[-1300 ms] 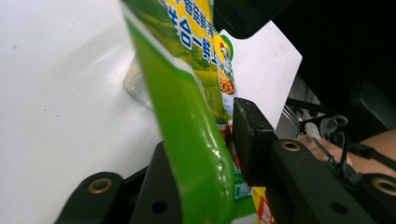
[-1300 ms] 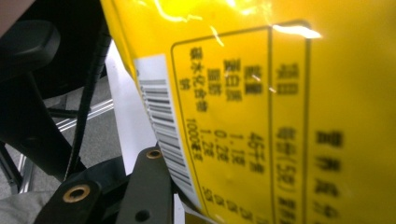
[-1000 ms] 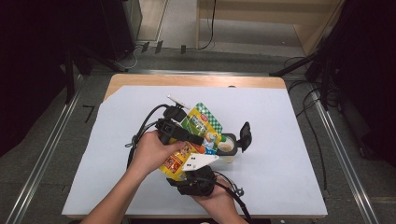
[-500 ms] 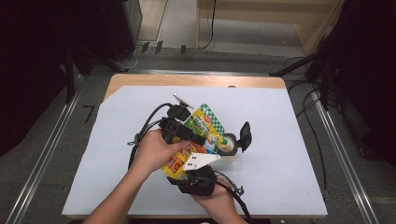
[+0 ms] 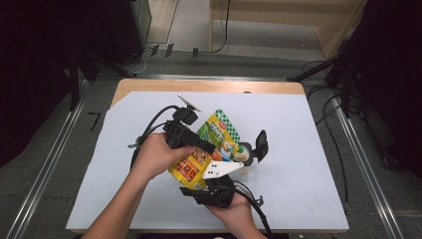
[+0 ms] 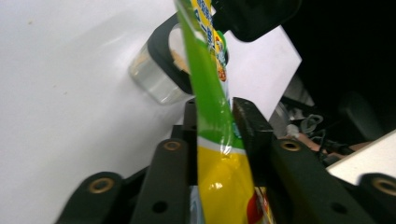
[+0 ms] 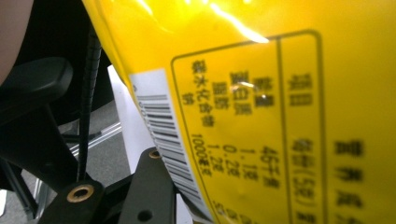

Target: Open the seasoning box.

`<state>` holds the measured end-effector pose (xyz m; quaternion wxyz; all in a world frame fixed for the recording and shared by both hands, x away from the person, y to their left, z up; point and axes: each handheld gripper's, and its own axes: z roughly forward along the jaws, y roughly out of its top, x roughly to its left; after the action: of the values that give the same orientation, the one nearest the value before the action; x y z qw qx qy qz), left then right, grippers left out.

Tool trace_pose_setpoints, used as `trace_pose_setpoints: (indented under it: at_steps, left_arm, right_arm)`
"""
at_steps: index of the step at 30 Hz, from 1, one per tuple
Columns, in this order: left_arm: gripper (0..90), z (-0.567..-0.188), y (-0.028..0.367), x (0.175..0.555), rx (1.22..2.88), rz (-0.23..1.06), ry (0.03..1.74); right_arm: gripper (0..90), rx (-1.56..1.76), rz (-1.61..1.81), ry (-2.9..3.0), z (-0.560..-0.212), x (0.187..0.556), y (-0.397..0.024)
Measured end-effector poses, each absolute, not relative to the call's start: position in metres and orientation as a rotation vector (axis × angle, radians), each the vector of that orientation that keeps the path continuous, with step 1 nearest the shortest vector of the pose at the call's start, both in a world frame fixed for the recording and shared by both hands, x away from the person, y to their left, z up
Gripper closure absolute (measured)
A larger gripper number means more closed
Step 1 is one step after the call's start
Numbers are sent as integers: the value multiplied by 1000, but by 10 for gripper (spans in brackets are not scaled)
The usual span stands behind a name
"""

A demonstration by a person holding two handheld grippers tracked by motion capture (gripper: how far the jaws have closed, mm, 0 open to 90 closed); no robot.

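A yellow and green pouch (image 5: 215, 130) is held tilted above the white sheet, with my left gripper (image 5: 201, 144) shut on its green upper part. The left gripper view has both pads pressed flat on the pouch (image 6: 210, 88). Beyond them a clear jar (image 6: 156, 77) with a black rim stands on the sheet. In the high view the jar (image 5: 245, 158) sits just right of the pouch, its black lid (image 5: 260, 145) flipped up. My right gripper (image 5: 210, 184) is under the pouch's yellow lower end, and its jaws have been closing. The pouch's printed back (image 7: 280, 116) hides its right jaw.
A white sheet (image 5: 298, 129) covers most of the wooden table (image 5: 149, 84). Black cables (image 5: 149, 124) loop from the left gripper over the sheet. Metal rails (image 5: 363, 164) run along both sides of the table on the floor.
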<state>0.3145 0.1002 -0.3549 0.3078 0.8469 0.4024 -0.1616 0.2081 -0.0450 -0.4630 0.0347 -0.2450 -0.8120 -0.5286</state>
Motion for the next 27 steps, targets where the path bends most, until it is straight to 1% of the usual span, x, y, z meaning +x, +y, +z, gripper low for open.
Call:
trace_pose_setpoints:
  at_steps: [3, 6, 11, 15, 18, 22, 27]
  left_arm:
    - [804, -353, 97, 313, 2271, -399, 1070]
    - [830, -350, 93, 313, 2268, -382, 1096]
    - [847, -350, 86, 311, 2286, -344, 1101]
    - [851, -350, 83, 309, 2292, -321, 1095]
    - [854, -350, 79, 306, 2316, -283, 1096]
    - [863, -350, 76, 305, 2314, -244, 1107]
    - [865, -351, 71, 300, 2324, -198, 1117]
  right_arm:
    - [706, -743, -1605, -2514, -463, 207, -42]
    - [702, -745, -1598, -2530, -463, 207, -41]
    - [690, -763, -1573, -2553, -462, 207, -38]
    - [649, -774, -1546, -2601, -464, 207, -36]
    - [640, -783, -1514, -2632, -465, 207, -33]
    - [588, -841, -1472, -2669, -467, 208, -32]
    - [613, -886, -1445, -2671, -468, 210, -33]
